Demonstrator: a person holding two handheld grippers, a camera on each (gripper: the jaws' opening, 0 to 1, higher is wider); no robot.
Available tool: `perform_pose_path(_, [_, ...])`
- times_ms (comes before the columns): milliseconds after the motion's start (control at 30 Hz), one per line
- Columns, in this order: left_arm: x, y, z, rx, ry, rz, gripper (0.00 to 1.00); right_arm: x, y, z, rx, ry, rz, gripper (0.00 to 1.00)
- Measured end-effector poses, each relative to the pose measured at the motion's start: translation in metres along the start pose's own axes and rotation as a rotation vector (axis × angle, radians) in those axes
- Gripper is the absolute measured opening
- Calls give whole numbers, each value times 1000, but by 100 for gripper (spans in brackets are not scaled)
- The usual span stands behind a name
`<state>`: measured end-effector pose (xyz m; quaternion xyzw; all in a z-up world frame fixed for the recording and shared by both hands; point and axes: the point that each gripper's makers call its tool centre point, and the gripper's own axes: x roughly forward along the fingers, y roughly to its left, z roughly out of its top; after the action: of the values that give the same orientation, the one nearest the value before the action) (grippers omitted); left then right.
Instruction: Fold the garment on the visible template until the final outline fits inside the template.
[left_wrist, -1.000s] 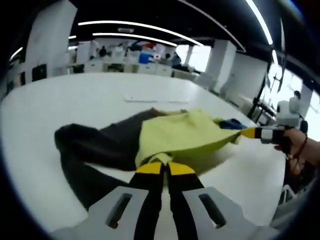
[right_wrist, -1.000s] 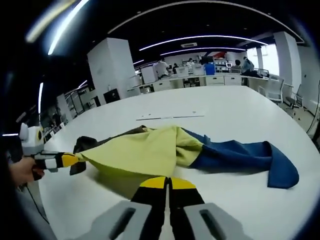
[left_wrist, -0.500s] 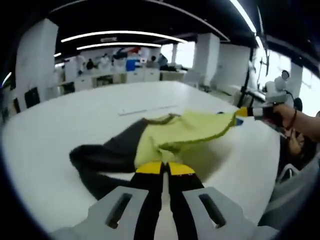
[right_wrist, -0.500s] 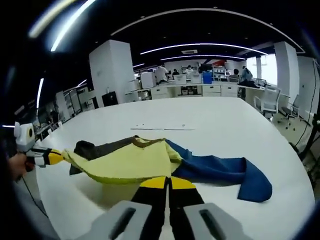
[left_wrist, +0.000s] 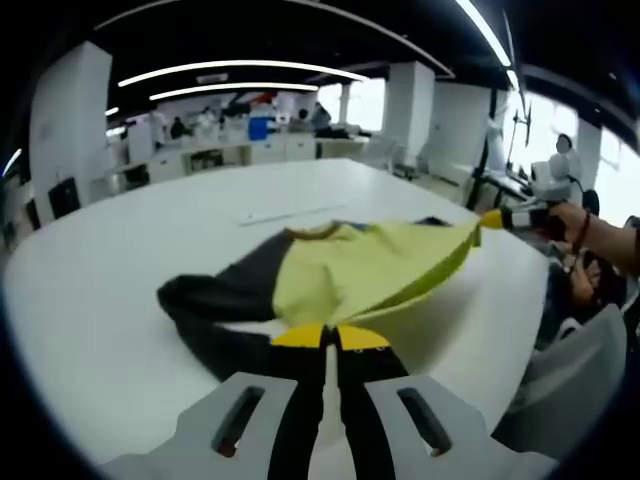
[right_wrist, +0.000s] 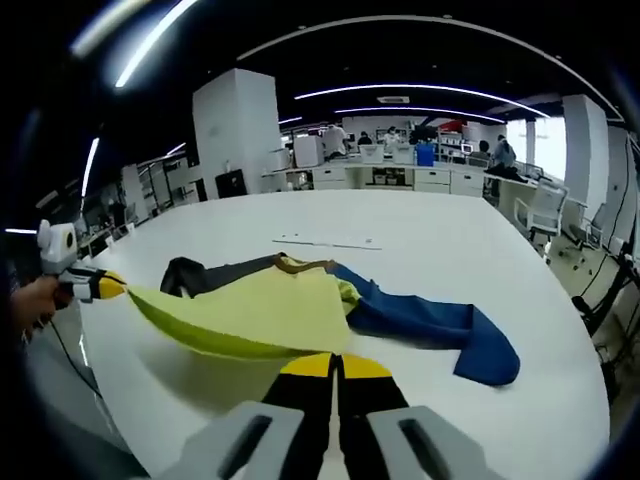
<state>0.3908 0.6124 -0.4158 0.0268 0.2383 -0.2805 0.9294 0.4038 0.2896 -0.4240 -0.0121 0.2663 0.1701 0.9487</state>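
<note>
Garment: a yellow-green body with one dark sleeve and one blue sleeve is seen spread across the white table, at the centre of the left gripper view (left_wrist: 345, 275) and the centre of the right gripper view (right_wrist: 265, 310).
Dark sleeve: it is laid flat toward the left of centre in the left gripper view (left_wrist: 215, 300); in the right gripper view it is seen at the upper left of the garment (right_wrist: 205, 272).
Blue sleeve: it is stretched to the right of centre in the right gripper view (right_wrist: 440, 330), resting on the table.
Lifted hem: the yellow-green edge is held up off the table between the two grippers, and a shadow is cast beneath it.
Left gripper: its jaws are closed together on one corner of the hem at lower centre (left_wrist: 325, 338); it is also seen at the left edge of the right gripper view (right_wrist: 100, 285), held by a hand.
Right gripper: its jaws are pressed together on the other hem corner at lower centre (right_wrist: 335, 366); it is also seen at the right of the left gripper view (left_wrist: 492, 218).
Table: a white surface (left_wrist: 120, 230) is seen under the garment, with a thin pale strip lying beyond the collar (right_wrist: 325, 241).
Surroundings: an open office with desks, pillars and ceiling light strips is seen in the upper part of both views.
</note>
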Motion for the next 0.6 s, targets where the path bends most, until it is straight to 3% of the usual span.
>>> perform_pose_path(233, [-14, -8, -12, -20, 15, -17, 0, -22, 17, -10, -64, 7, 29, 0])
perform_pose_path(600, [-34, -11, -37, -51, 68, -21, 0, -40, 44, -46, -15, 56, 100, 0])
